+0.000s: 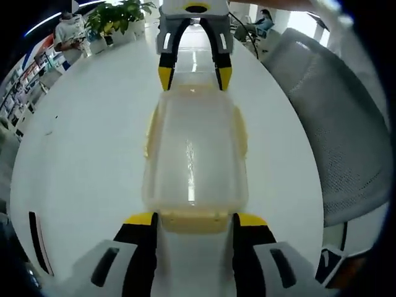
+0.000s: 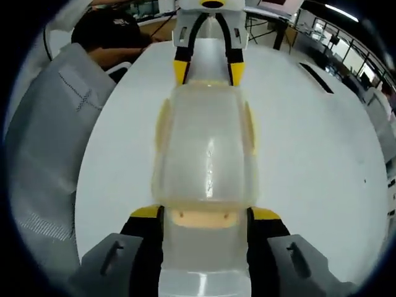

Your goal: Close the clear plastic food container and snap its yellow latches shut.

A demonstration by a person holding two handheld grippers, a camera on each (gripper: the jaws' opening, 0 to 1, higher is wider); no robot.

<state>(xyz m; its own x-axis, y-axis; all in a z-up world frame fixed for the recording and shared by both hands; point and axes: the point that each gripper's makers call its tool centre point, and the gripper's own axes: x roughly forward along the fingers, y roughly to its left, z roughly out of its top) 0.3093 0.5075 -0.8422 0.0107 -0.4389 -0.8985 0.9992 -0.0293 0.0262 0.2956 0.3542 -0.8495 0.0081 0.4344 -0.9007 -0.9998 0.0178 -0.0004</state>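
My worry was the clear container [image 1: 194, 154] skidding along the white table [image 1: 86, 142] or a yellow latch [image 1: 193, 221] staying half-seated if my two ends pushed unevenly. The container lay lengthwise between my grippers, lid on. My left gripper [image 1: 194, 220] straddled the near end latch with jaws spread, apparently not clamped; my right gripper [image 2: 205, 216] straddled the opposite end likewise.
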